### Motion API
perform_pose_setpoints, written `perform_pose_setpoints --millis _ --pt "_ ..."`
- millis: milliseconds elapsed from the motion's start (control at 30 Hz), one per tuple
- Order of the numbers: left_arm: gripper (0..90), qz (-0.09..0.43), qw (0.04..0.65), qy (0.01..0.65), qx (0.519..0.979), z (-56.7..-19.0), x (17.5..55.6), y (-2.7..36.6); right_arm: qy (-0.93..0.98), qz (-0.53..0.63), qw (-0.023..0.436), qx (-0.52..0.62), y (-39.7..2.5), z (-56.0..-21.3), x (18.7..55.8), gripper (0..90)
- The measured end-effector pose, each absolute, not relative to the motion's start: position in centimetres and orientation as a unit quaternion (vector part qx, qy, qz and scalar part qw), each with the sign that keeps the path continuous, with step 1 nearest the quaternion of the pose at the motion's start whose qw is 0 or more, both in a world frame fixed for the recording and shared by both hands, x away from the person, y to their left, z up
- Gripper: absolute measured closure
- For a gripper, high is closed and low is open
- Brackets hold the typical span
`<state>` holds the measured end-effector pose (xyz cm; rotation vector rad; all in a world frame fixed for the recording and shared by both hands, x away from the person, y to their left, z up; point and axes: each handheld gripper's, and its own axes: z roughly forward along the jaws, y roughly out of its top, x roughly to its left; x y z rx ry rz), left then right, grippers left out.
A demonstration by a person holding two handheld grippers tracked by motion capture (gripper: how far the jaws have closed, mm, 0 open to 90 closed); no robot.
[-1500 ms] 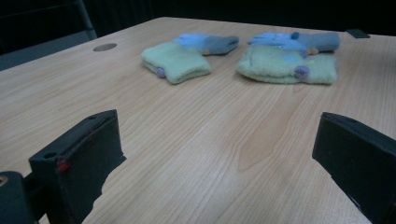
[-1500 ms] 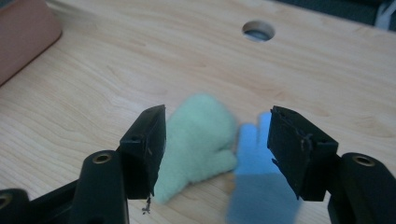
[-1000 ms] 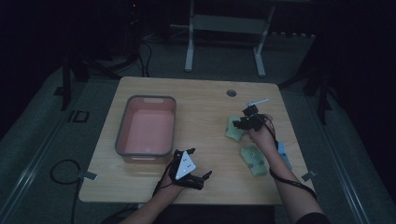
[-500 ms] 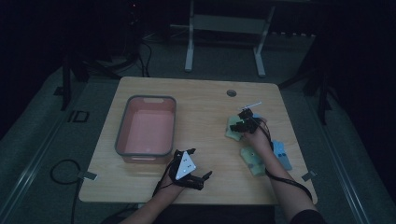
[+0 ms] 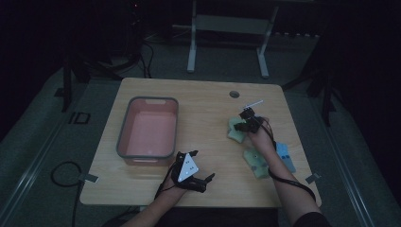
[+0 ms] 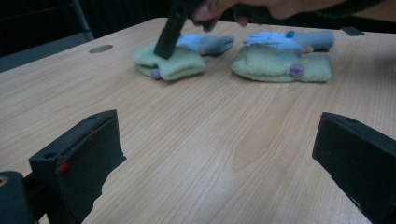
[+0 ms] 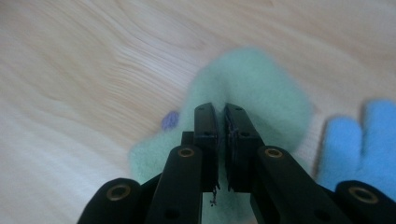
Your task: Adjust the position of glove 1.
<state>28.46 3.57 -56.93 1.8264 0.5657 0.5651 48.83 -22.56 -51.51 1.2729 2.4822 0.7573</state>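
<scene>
A fuzzy green glove (image 5: 235, 130) lies right of the table's middle, also seen as the green glove (image 7: 261, 84) under my right jaws. My right gripper (image 5: 247, 119) (image 7: 224, 119) is shut, pinching a fold of it, with threads caught between the jaws. A second green glove (image 5: 255, 163) (image 6: 280, 67) lies nearer the front, partly under the forearm. A blue glove (image 5: 284, 156) (image 7: 369, 135) lies at the right. My left gripper (image 5: 201, 166) (image 6: 219, 154) rests open near the front edge, nothing between its jaws.
A grey-rimmed pink tub (image 5: 122, 133) stands on the left half of the wooden table (image 5: 203, 99). A round cable hole (image 5: 234, 94) is near the back edge. The room beyond the table is dark, with a metal stand (image 5: 227, 28) behind.
The right forearm has shifted slightly left, uncovering the blue glove. The right gripper stays on the green glove. The left gripper has not moved.
</scene>
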Motion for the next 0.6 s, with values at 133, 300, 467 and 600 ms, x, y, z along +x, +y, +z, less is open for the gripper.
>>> perform_pose_setpoints --millis 133,300,467,600 --pt "1.8 0.237 0.542 0.239 0.77 -56.9 28.5 3.5 0.865 0.281 0.13 0.394 -21.4 -49.3 47.4 84.9" --pt "1.8 0.24 0.541 0.239 0.77 -56.9 28.5 3.5 0.872 0.304 0.148 0.355 -20.0 -46.9 44.8 85.0" --pt "1.7 0.237 0.541 0.242 0.77 -56.9 28.5 3.6 0.882 0.316 0.157 0.313 -18.9 -45.7 42.2 85.0" --pt "1.8 0.239 0.542 0.243 0.768 -56.9 28.5 3.6 0.884 0.32 0.158 0.303 -18.5 -45.7 40.0 84.9"
